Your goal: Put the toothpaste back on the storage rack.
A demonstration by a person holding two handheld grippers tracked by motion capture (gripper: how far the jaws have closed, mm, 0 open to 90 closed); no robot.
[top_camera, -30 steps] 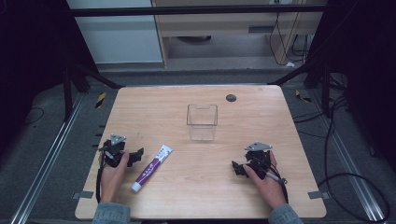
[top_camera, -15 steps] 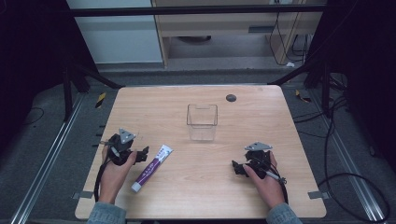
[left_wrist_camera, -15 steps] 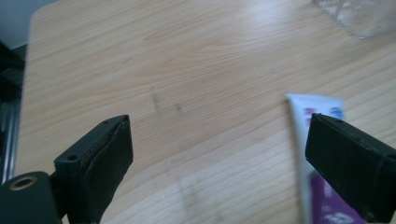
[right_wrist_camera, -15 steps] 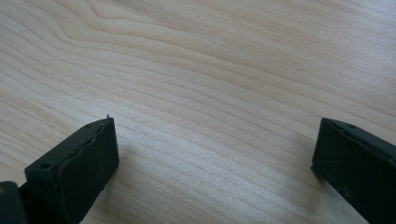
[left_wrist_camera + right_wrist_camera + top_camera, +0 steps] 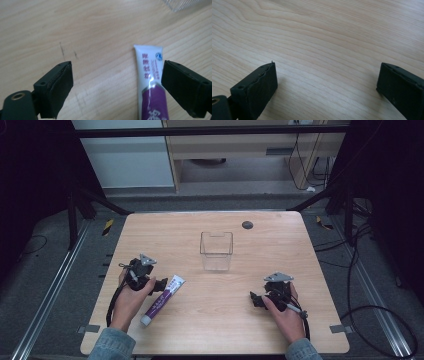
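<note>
Left gripper [image 5: 161,284] sat lower left of high view, jaws spread wide, nothing clamped; in left gripper view, white-and-purple tube [image 5: 151,82] lay on wooden table [image 5: 100,30] just inside right-hand jaw, whether touching cannot tell; tube's flat crimped end pointed up-frame; clear plastic box [image 5: 216,251] stood upright at centre of high view, looked empty; small dark disc [image 5: 247,225] upper centre-right; right gripper [image 5: 256,300] lower right, jaws wide apart over bare wood, holding nothing.
</note>
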